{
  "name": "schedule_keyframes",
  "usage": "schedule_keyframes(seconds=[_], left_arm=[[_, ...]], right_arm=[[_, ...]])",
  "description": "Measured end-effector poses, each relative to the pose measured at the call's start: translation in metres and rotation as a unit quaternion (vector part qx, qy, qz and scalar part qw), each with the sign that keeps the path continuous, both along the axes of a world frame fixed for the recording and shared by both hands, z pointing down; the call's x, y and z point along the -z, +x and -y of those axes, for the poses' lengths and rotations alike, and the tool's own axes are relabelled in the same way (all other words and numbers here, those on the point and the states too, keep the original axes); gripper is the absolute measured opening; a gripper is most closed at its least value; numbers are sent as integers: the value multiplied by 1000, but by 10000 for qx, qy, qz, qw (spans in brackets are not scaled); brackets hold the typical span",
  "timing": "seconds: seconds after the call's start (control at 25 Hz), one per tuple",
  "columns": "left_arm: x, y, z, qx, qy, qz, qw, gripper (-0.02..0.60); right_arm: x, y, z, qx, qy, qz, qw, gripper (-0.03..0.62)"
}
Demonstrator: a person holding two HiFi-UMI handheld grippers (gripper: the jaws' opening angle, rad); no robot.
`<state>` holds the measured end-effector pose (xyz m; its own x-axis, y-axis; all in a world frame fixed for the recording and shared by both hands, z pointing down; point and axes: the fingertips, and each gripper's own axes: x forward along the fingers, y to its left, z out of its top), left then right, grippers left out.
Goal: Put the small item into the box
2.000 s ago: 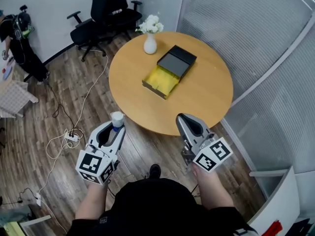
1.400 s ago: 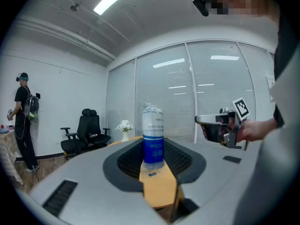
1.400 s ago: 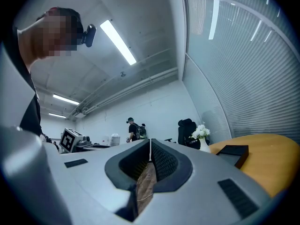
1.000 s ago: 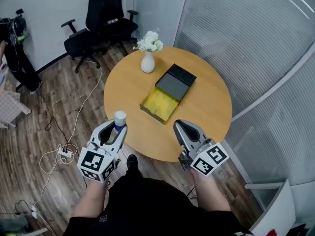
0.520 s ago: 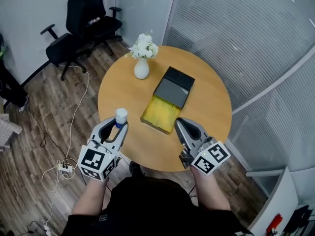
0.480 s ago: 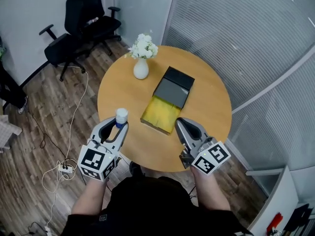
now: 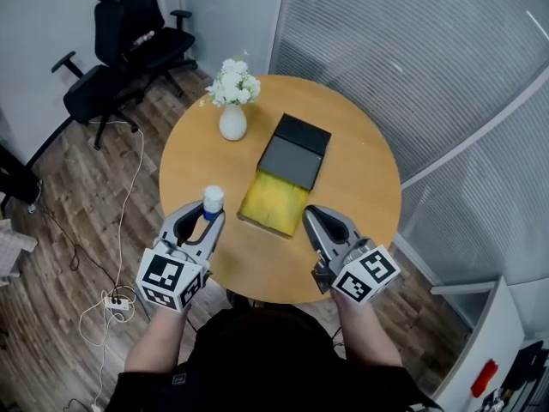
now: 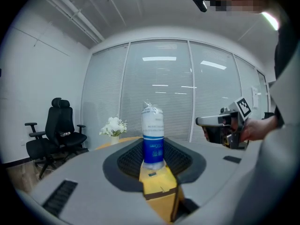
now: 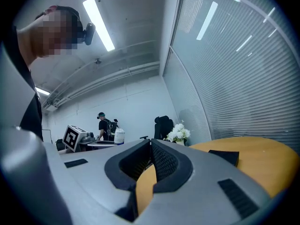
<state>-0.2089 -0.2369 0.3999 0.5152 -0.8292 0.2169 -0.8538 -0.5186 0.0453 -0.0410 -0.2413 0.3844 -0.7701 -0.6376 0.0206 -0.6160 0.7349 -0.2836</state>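
A small white bottle [image 7: 212, 200] with a blue label stands upright in my left gripper [image 7: 207, 218], which is shut on its lower part [image 8: 152, 146]. It hangs over the near left edge of the round wooden table [image 7: 360, 178]. The open box [image 7: 273, 198], lined in yellow, lies in the table's middle with its black lid [image 7: 294, 151] behind it. My right gripper [image 7: 312, 215] is shut and empty, just right of the box's near end. In the right gripper view the jaw tips meet [image 9: 149, 145], and the black lid [image 9: 224, 156] shows beyond.
A white vase of white flowers [image 7: 232, 120] stands at the table's far left. Black office chairs [image 7: 129, 33] and a cable with a power strip [image 7: 113, 301] are on the wooden floor to the left. A glass wall with blinds [image 7: 446, 84] curves round the right.
The person has stepped up to the table, so both grippers now hang over its near edge beside the box. The bottle stays held in the left gripper.
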Motion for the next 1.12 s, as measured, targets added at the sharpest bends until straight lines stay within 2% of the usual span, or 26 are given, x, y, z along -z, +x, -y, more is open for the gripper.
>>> schedule_keyframes(seconds=[0.36,0.68,0.88,1.12], left_arm=[[-24,44,34,-186,-283,328,9989,133],[-75,68,69,-285,-765,753,9938,133],[-110,83,83,-493,-1031,1153,9867,133],[-155,101,96,-805,-1396,1586,9741,133]], right_arm=[[-15,39,21,-120,-184,147,9997,37],[-36,64,39,-222,-433,203,9986,38],[-47,68,48,-208,-556,224,9980,37],[-62,77,55,-262,-704,246,9969,38]])
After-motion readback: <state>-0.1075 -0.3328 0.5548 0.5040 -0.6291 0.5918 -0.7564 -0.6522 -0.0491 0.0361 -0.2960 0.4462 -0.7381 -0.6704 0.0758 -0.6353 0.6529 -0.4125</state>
